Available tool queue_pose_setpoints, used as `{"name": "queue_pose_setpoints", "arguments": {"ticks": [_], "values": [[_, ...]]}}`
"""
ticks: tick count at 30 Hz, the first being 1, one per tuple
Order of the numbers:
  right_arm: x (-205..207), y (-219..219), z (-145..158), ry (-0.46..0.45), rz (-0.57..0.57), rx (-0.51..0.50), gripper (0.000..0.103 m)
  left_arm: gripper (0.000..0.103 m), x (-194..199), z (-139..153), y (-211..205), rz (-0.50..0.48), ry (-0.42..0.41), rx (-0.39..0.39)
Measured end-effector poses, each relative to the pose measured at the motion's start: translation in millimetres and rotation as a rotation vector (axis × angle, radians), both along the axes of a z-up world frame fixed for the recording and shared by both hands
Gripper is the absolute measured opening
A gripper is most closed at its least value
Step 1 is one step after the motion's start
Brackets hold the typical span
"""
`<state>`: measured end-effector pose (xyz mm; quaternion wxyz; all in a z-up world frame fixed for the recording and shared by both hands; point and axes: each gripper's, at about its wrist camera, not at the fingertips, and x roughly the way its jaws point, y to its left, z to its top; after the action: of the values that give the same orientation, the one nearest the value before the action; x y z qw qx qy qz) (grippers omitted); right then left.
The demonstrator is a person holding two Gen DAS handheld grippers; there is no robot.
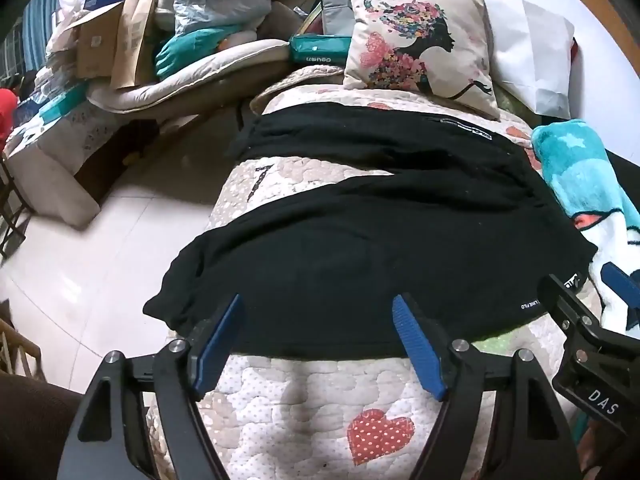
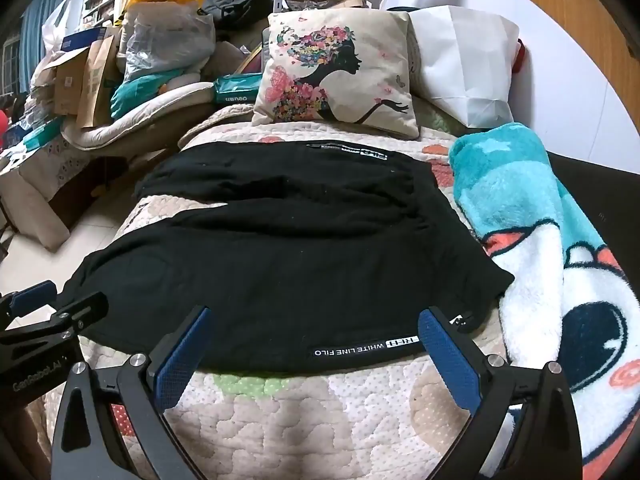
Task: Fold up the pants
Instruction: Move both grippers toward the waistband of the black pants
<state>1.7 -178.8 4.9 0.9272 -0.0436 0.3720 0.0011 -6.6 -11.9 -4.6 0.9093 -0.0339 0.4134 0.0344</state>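
Black pants (image 1: 380, 256) lie spread sideways on a quilted bed cover (image 1: 320, 396), the two legs splayed apart toward the left. They also show in the right wrist view (image 2: 288, 272), with a white-lettered hem strip (image 2: 364, 350) at the near edge. My left gripper (image 1: 318, 320) is open and empty, its blue pads (image 1: 416, 344) just over the pants' near edge, toward the left. My right gripper (image 2: 316, 332) is open and empty over the near edge, toward the right. Each gripper shows at the side of the other's view, the right one (image 1: 580, 308) and the left one (image 2: 44, 308).
A printed cushion (image 2: 340, 72) and a white bag (image 2: 464, 64) lie at the bed's far end. A teal plush blanket (image 2: 540, 240) lies along the right of the pants. Boxes, bags and bedding (image 1: 160, 40) pile up at the left, beyond a tiled floor (image 1: 100, 248).
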Motion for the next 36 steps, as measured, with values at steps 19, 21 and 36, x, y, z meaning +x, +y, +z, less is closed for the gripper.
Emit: {"name": "queue_pose_setpoints", "arguments": {"ticks": [19,21,36], "values": [[-9,13,4,-0.007,0.025,-0.039,0.103,0.076,-6,10,-3,-0.042,-0.023,-0.008],[-11,14,3,-0.011,0.027,-0.047,0.103,0.076,-7,12,-2,-0.042,-0.026,-0.018],[-13,9,23,-0.102,0.017,-0.058,0.103,0.076,-3,21,15,0.017,-0.040,-0.088]]}}
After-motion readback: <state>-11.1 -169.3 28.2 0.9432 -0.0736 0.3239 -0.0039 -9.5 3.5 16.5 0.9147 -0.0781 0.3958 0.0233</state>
